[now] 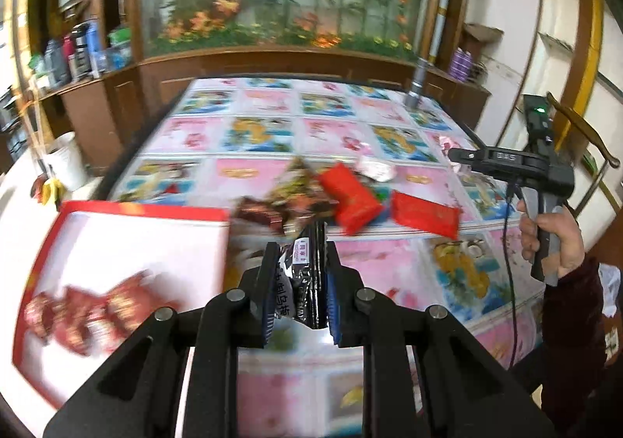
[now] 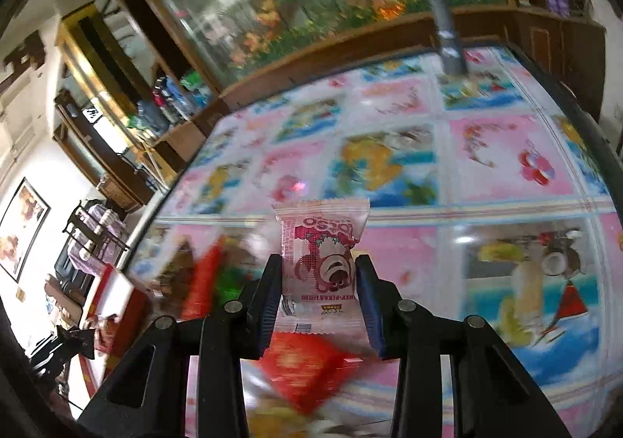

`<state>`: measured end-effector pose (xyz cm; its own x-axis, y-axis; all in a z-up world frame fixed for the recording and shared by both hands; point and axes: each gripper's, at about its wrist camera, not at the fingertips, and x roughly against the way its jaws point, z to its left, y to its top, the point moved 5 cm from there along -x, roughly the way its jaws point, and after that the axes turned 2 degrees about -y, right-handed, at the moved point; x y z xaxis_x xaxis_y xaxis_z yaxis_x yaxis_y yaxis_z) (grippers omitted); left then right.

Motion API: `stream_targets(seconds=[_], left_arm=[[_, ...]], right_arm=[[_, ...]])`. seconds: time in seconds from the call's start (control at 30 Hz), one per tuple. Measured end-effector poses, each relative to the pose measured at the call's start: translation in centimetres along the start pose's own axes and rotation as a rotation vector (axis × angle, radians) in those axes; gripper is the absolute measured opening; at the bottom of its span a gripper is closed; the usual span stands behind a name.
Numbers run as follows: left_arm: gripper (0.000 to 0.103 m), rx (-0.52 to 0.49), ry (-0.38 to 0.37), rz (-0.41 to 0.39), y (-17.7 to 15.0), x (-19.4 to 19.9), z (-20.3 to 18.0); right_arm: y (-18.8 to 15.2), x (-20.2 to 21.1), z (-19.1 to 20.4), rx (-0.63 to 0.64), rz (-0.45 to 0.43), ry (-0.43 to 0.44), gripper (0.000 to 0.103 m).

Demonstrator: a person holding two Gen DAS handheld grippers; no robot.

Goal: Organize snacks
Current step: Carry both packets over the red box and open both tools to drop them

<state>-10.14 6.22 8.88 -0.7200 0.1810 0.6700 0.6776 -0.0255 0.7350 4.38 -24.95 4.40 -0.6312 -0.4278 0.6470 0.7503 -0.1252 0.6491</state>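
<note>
My own fingers hide the black packet's lower half. The wrappers in the red tray blur to smears; my pink packet covers a red one.

A black foil snack packet with white lettering stands crumpled and upright, clamped between two pads above the patterned tablecloth. A pale pink wrapper printed with a bear and strawberries is likewise pinched upright, its crimped edge on top. On the cloth lies a loose heap: two red packets and brown ones. Red-wrapped sweets already sit inside the red-rimmed white box.
</note>
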Motion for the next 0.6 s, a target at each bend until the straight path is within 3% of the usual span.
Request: stream_targets(seconds=[0.13, 0.3, 0.43, 0.6], left_arm=[[0.019, 0.042, 0.068, -0.019, -0.8, 2.3, 4.4], [0.019, 0.096, 0.139, -0.027, -2.5, 3.6, 9.8], [0.019, 0.158, 0.167, -0.014, -4.2, 3.3, 13.3], [0.019, 0.172, 0.214, -0.024, -5.2, 3.3, 15.7]], right_arm=[[-1.5, -0.8, 8.2, 0.03, -0.009, 0.191, 0.038], [-5.3, -4.4, 22.4, 0.146, 0.075, 0.439, 0.038], [-7.9, -6.8, 30.7, 0.248, 0.125, 0.475, 0.038], [-11.1, -9.9, 35.6, 0.316, 0.217, 0.452, 0.038]])
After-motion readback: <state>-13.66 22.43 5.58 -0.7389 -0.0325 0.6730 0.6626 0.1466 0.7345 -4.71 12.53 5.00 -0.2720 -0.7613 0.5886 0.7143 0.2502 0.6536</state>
